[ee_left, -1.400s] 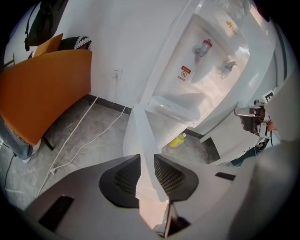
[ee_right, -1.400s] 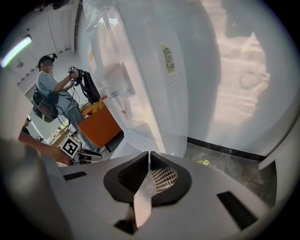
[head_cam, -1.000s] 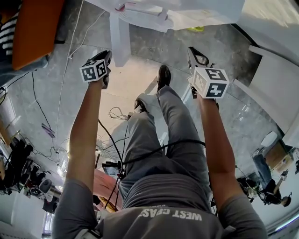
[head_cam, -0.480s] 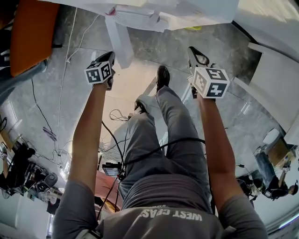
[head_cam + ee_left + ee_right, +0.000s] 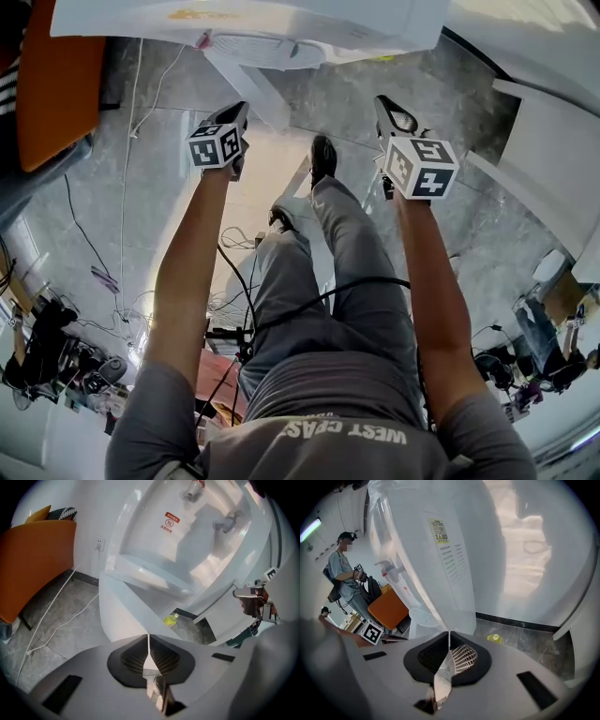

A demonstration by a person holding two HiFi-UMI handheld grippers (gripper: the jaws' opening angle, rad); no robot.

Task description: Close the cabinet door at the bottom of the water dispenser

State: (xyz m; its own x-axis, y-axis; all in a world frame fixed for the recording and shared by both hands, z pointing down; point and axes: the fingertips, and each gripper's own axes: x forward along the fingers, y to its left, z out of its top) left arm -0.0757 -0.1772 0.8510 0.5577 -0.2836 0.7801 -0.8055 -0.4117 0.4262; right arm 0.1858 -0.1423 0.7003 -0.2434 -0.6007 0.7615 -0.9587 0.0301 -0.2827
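Note:
The white water dispenser stands at the top of the head view. Its bottom cabinet door juts out open toward me. My left gripper is shut and empty, just left of the door's outer edge; whether it touches is hidden. In the left gripper view the door fills the space just beyond the closed jaws of the left gripper, below the drip tray. My right gripper is shut and empty, right of the dispenser, facing its vented side.
An orange chair stands left of the dispenser, with cables trailing over the grey floor. A small yellow-green bottle lies on the floor behind the dispenser. My forward foot is near the door. A person stands far off.
My left gripper has moved right and forward, closer to the open door's edge. The right gripper has stayed nearly where it was. Both remain shut.

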